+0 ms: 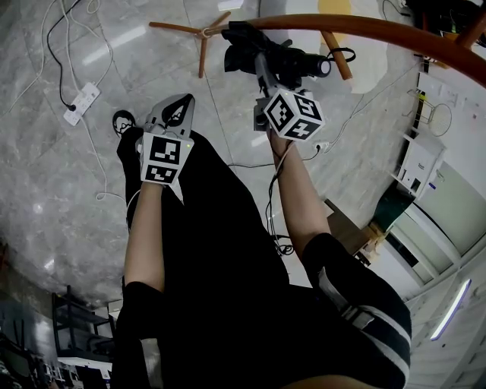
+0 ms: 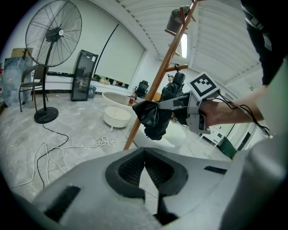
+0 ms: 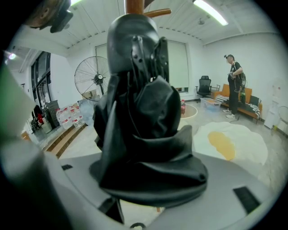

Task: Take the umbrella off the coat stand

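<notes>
A black folded umbrella sits between the jaws of my right gripper, which is shut on it. In the right gripper view the umbrella fills the middle and hides the gap of the right gripper. Right behind it rises the brown wooden coat stand. Whether the umbrella still hangs on a peg cannot be told. From the left gripper view, the umbrella is held beside the stand's pole. My left gripper hangs lower left, its jaws shut on nothing.
The stand's pole arcs across the top, its feet on the marble floor. A power strip with cables lies left. A floor fan, a round white table and a coiled cable are nearby. A person stands far off.
</notes>
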`<state>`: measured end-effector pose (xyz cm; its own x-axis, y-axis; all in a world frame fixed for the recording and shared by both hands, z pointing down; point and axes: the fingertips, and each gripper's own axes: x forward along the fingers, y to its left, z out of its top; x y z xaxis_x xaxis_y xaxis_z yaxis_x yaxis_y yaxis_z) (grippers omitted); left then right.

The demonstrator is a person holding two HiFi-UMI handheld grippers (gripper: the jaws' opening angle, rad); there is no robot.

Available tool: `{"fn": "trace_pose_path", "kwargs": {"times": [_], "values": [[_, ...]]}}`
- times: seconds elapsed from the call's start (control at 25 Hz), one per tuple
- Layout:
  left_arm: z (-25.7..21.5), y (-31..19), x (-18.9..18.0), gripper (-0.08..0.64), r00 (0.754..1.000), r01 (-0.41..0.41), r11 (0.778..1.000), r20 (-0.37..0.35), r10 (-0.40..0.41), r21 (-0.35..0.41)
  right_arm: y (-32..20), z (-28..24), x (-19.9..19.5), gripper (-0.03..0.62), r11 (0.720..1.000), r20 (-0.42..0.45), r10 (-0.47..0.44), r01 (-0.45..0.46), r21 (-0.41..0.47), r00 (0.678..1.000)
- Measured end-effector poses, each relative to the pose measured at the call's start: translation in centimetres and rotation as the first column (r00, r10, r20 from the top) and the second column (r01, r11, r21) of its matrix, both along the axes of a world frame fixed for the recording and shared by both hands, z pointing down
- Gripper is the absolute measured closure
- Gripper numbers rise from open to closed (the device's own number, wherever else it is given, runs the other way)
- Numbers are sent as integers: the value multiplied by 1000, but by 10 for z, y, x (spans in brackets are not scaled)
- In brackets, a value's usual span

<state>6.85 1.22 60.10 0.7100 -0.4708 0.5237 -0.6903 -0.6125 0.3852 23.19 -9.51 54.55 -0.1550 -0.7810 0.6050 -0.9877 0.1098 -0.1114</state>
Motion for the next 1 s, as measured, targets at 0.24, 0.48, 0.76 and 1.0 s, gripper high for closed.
{"fn": "trace_pose_path", "kwargs": {"times": [0.24, 0.48, 0.76, 1.0], "values": [[-1, 2, 3, 561, 1000, -17, 1000, -1, 17, 3, 5, -8, 1, 313, 1000, 7, 10, -10, 11, 1000], [1, 5, 10, 561, 999, -39, 999, -1, 39, -1, 12, -10, 6, 313, 1000, 13, 24, -24, 19, 1000], [1, 7, 11, 560, 998, -56, 998, -7, 56, -2, 17, -16, 11, 313, 999, 12, 41, -42, 32, 999], [-3, 6, 15, 560, 997, -75, 997, -19, 75, 5, 23, -22, 11, 313, 998, 11, 53, -53, 43, 999]]}}
